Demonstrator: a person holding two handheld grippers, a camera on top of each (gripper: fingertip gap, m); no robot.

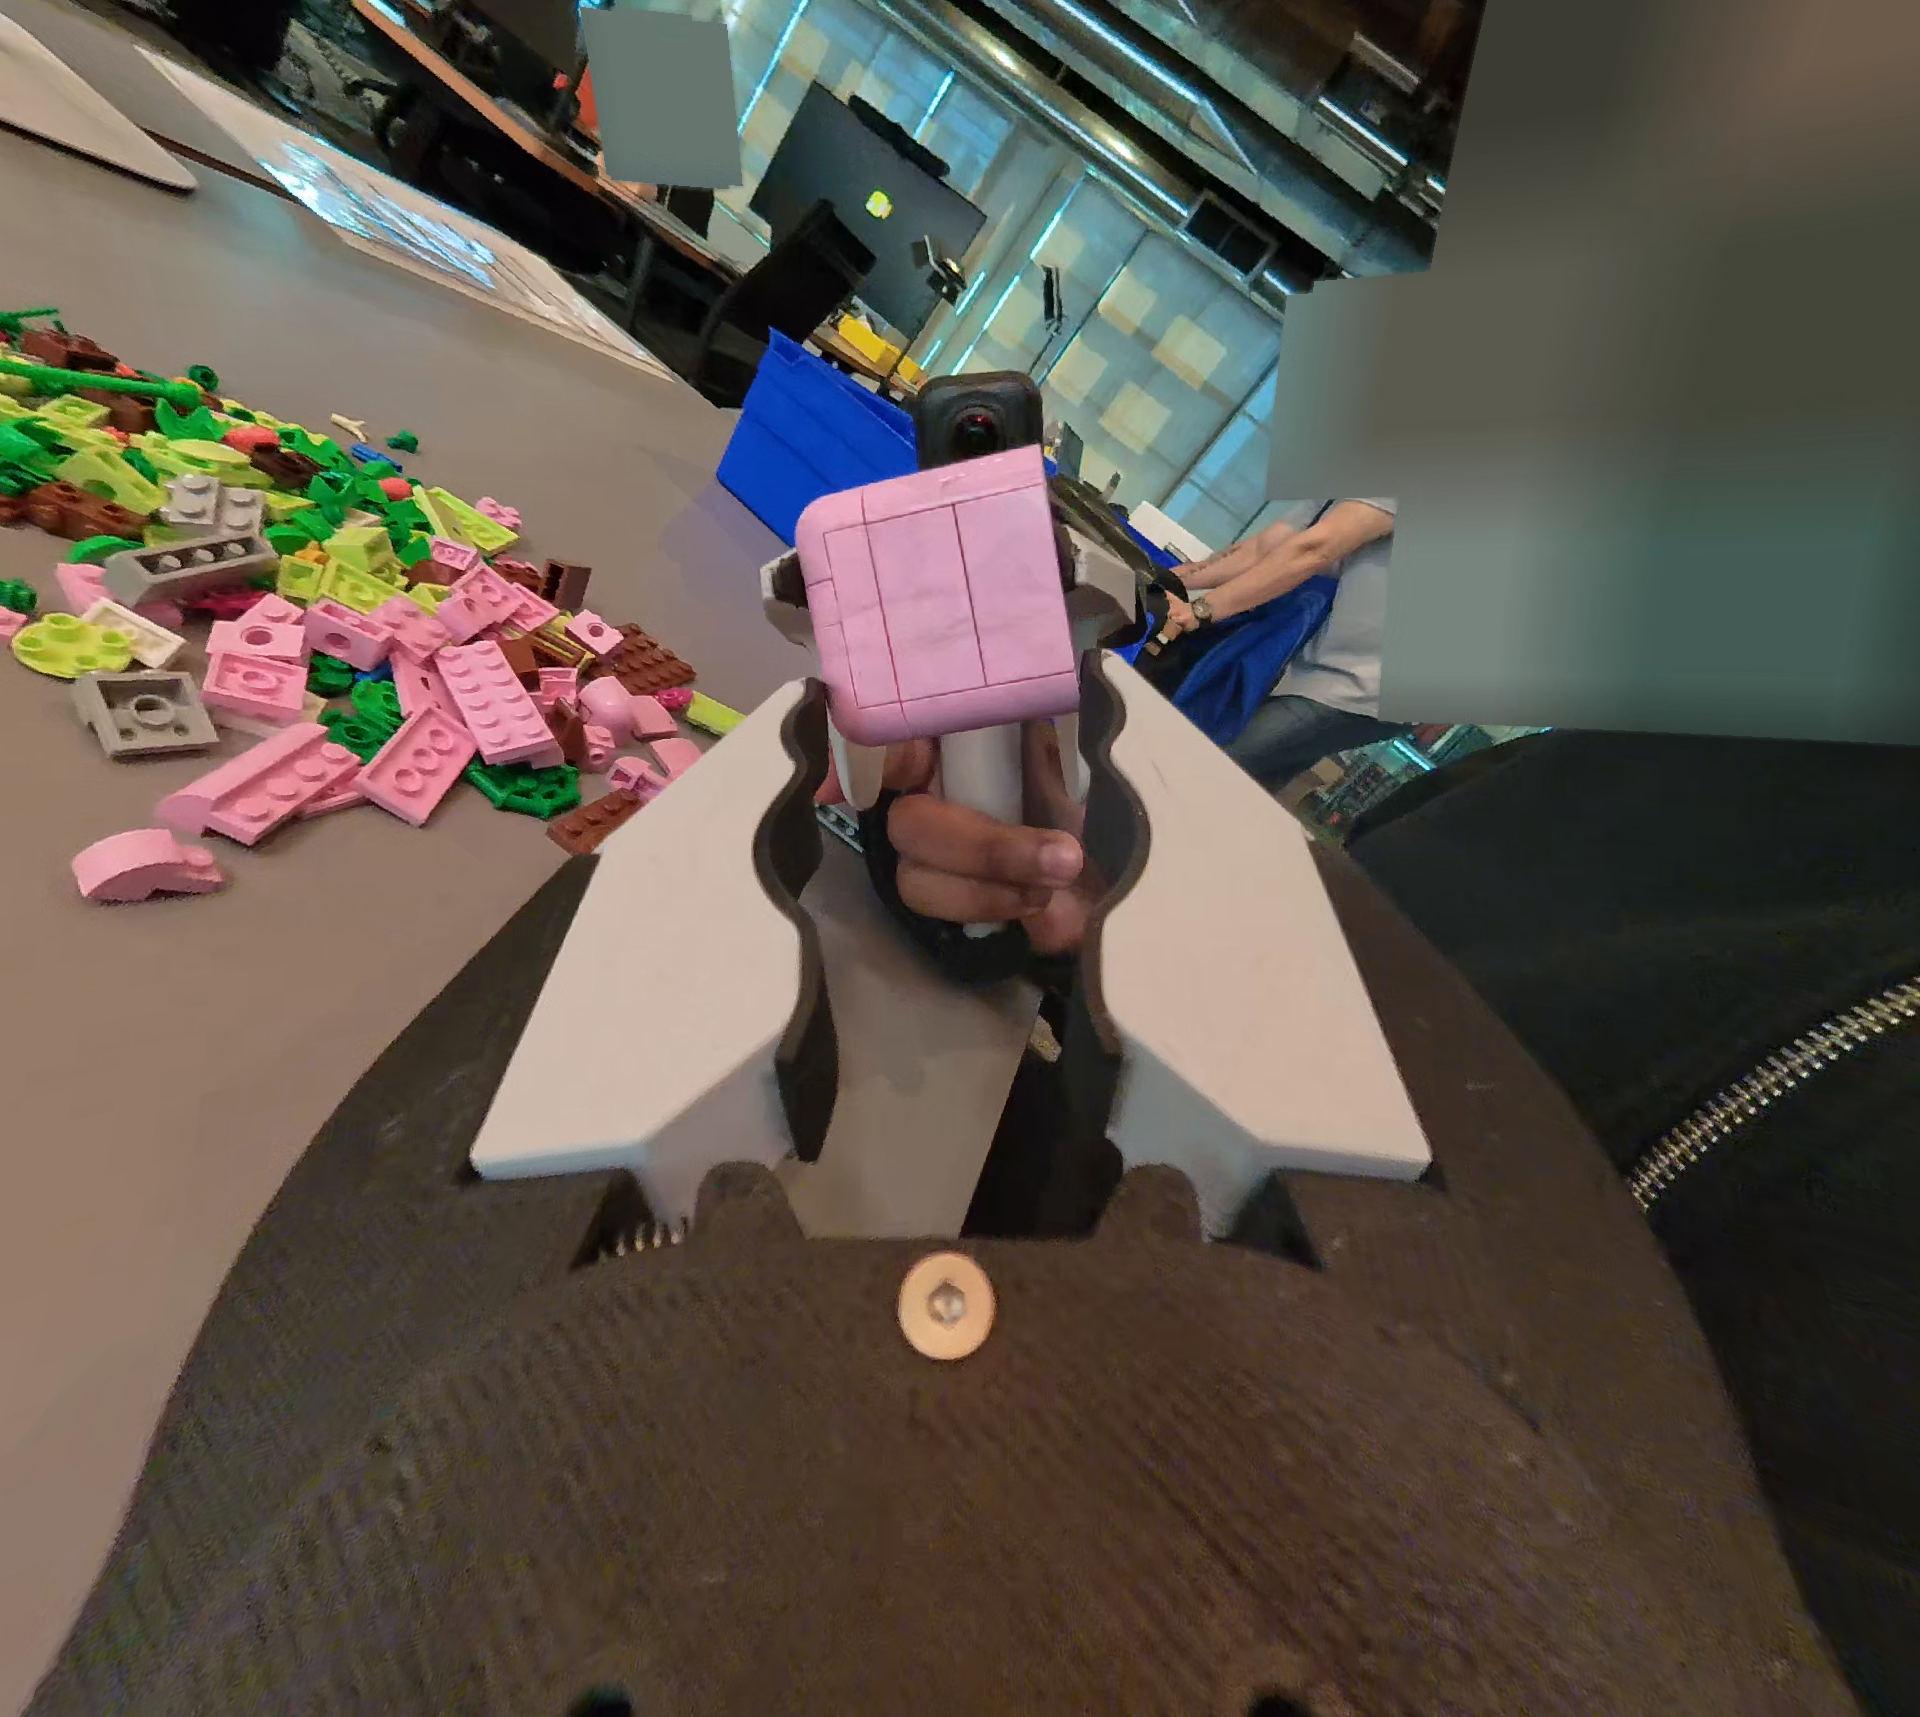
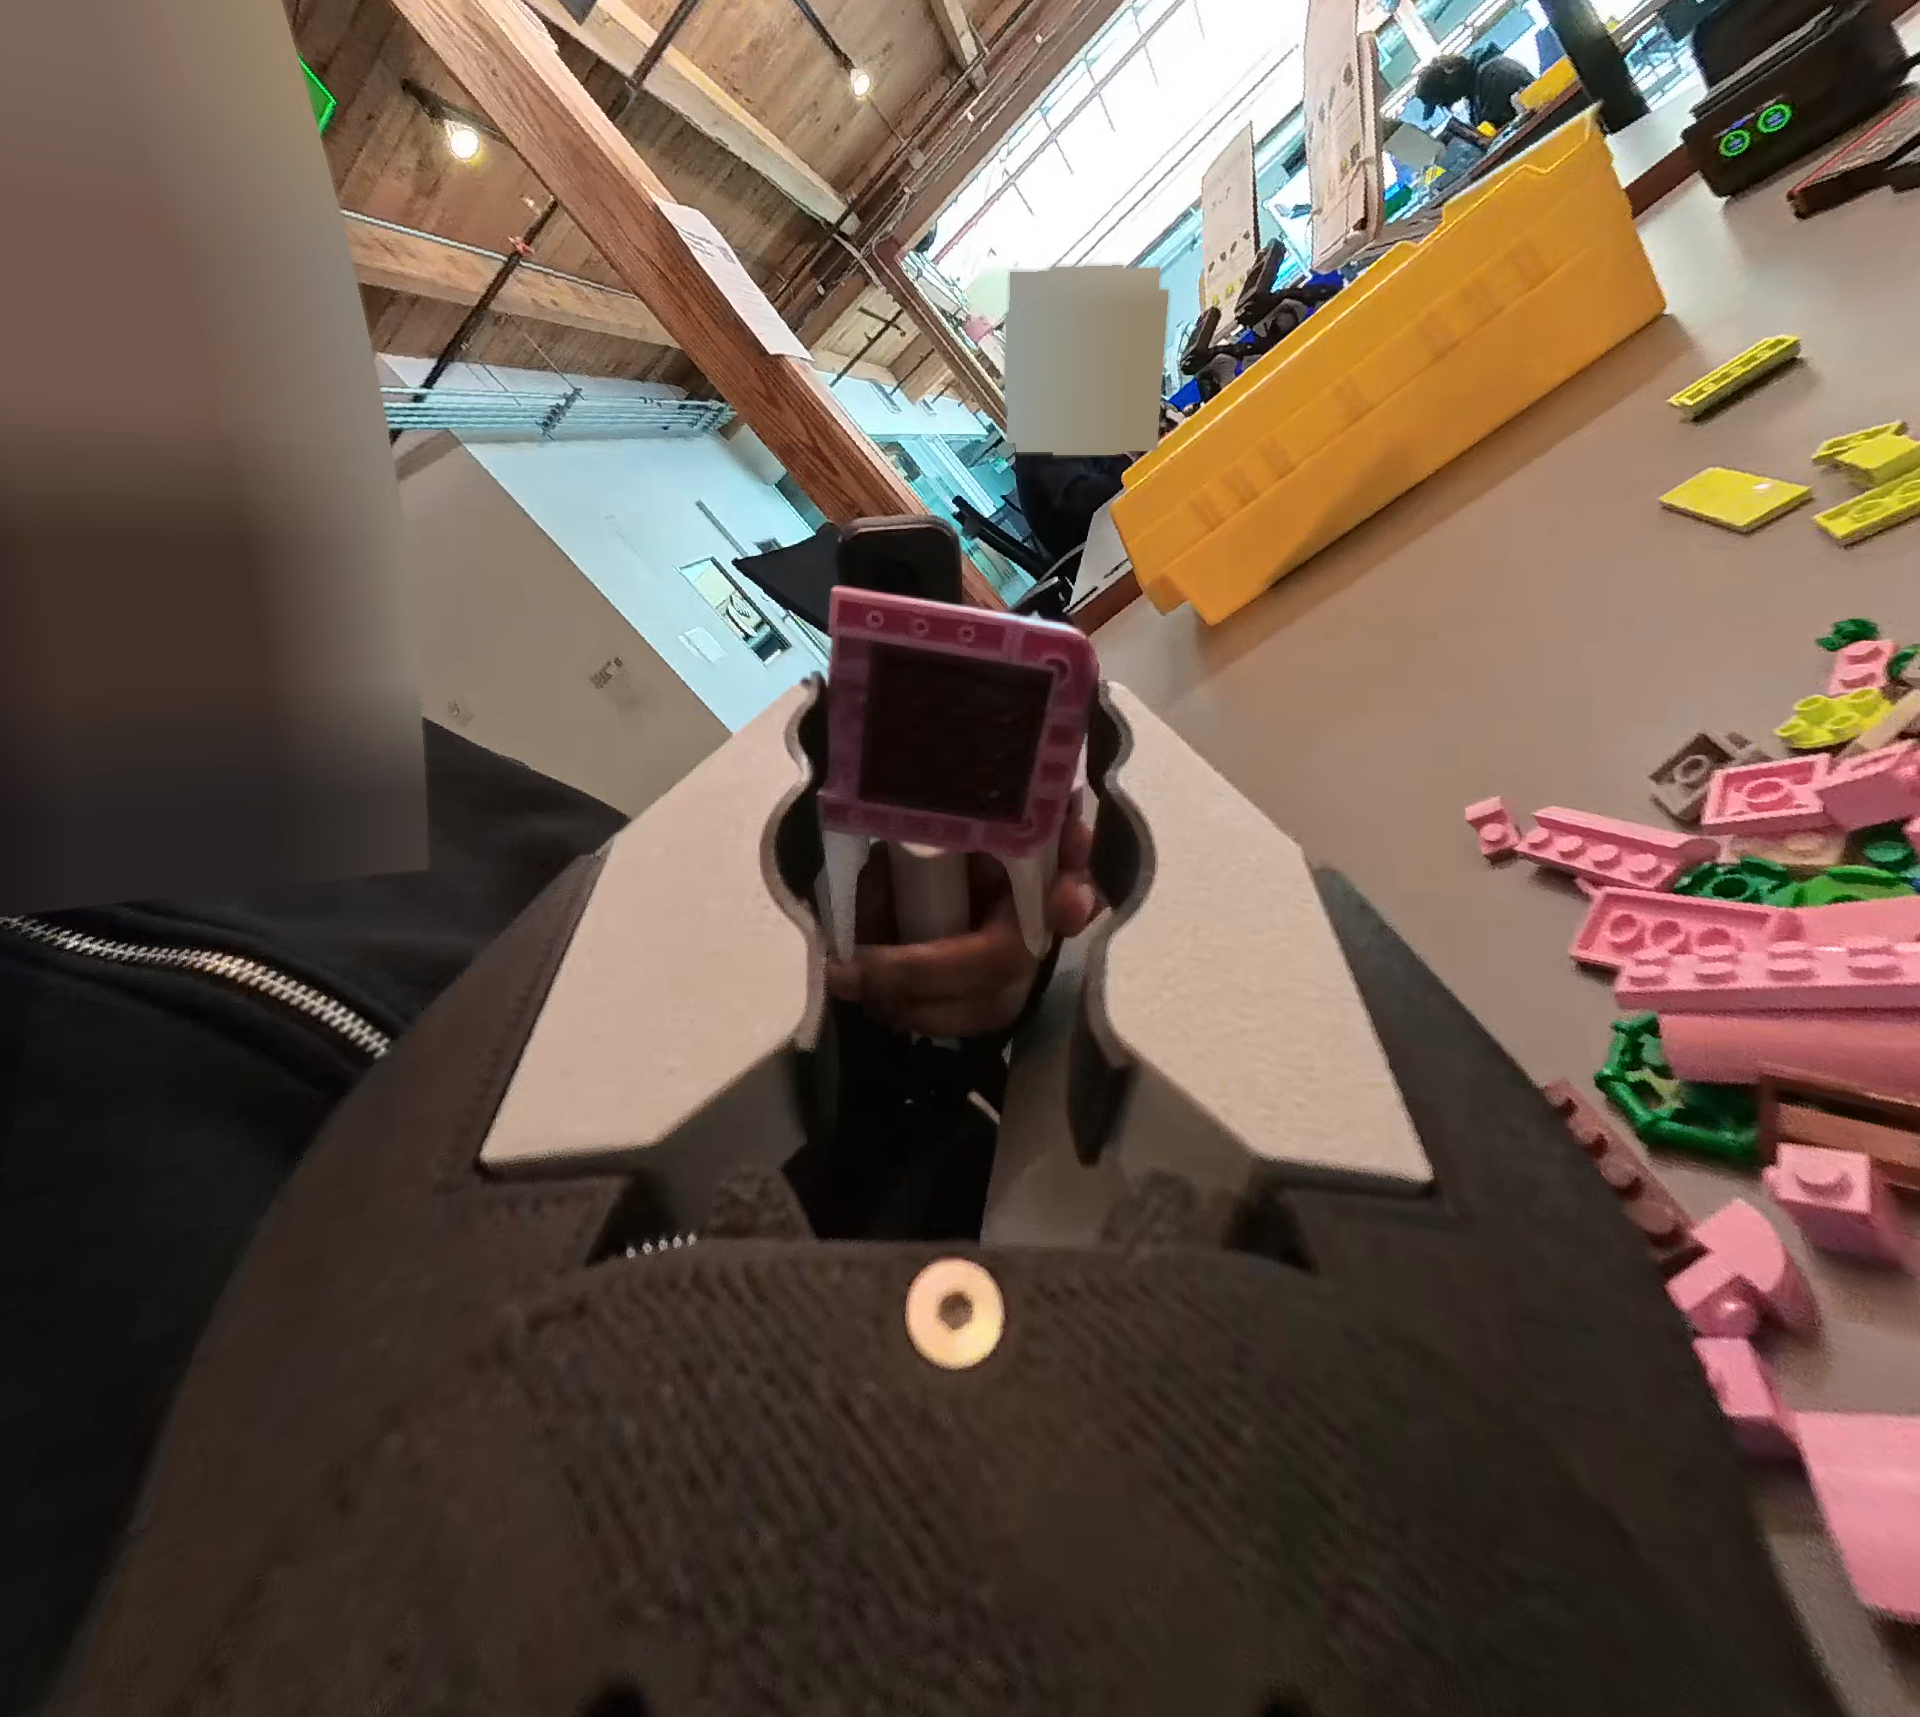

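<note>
A flat square pink brick assembly [image 1: 935, 597] is held up in the air between my two grippers, which face each other. The left wrist view shows its smooth pink face. The right wrist view shows its underside [image 2: 956, 732] with a dark brown middle. My right gripper [image 2: 956, 696] is shut on its side edges. My left gripper [image 1: 951, 680] pinches its lower corners. The right gripper's camera [image 1: 977, 420] and the hand [image 1: 977, 867] holding it show behind the assembly.
A pile of loose pink, green, lime, brown and grey bricks [image 1: 364, 628] lies on the grey table [image 1: 208, 1044], and also shows in the right wrist view [image 2: 1766, 888]. A yellow bin [image 2: 1403, 379] and lime plates [image 2: 1730, 498] lie farther back. A blue bin [image 1: 810, 431] stands at the table's edge. A dark zipped jacket [image 1: 1662, 1044] is close by. Left and right tips are no more than a few centimetres apart.
</note>
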